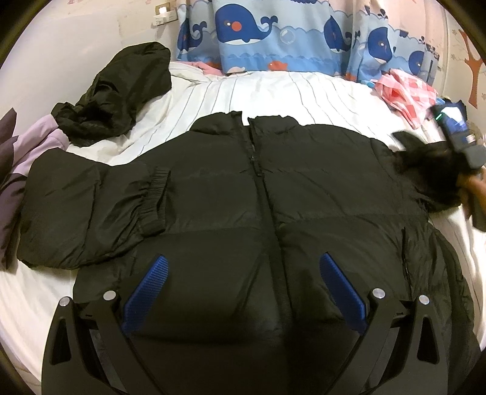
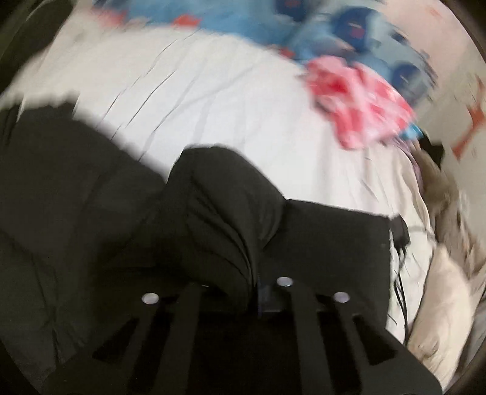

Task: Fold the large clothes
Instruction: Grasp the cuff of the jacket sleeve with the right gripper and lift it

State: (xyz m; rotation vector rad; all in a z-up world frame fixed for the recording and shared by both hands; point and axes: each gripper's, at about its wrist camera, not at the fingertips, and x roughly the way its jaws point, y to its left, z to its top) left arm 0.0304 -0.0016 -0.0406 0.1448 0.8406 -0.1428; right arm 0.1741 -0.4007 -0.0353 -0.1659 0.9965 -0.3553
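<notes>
Blue ribbed pads on the left gripper (image 1: 241,291) sit nearest the lens, its 2 black fingers (image 1: 148,288) spread wide and released, hovering over the lower front of the black puffer jacket (image 1: 243,194) with nothing between them. That jacket is the big thing: glossy, quilted, puffy in broad horizontal bands, lying front-up on the bed (image 1: 273,91) with its zipper (image 1: 258,170) running down the middle and the stand-up collar toward the curtain. One sleeve is folded in across the chest on the left of the view, its gathered elastic cuff (image 1: 156,194) lying on the front panel. Over on the other side, the right gripper (image 2: 258,291) is clenched tight on a bunched, pleated fold of the jacket's other sleeve (image 2: 224,206), the fabric pinched up in a soft ridge; that view is blurred.

Outward now: the bed wears a white sheet with thin dark stripes, lightly wrinkled. A second black, thin, crinkly garment (image 1: 118,91) lies crumpled near the far left corner, with purple and lilac fabric (image 1: 33,142) at the left edge. A pink-and-white checked cloth (image 1: 404,91) sits bunched at the far right. Behind the bed hangs a blue curtain with cartoon whales (image 1: 273,33), against a pale wall with a switch plate (image 1: 165,15).
</notes>
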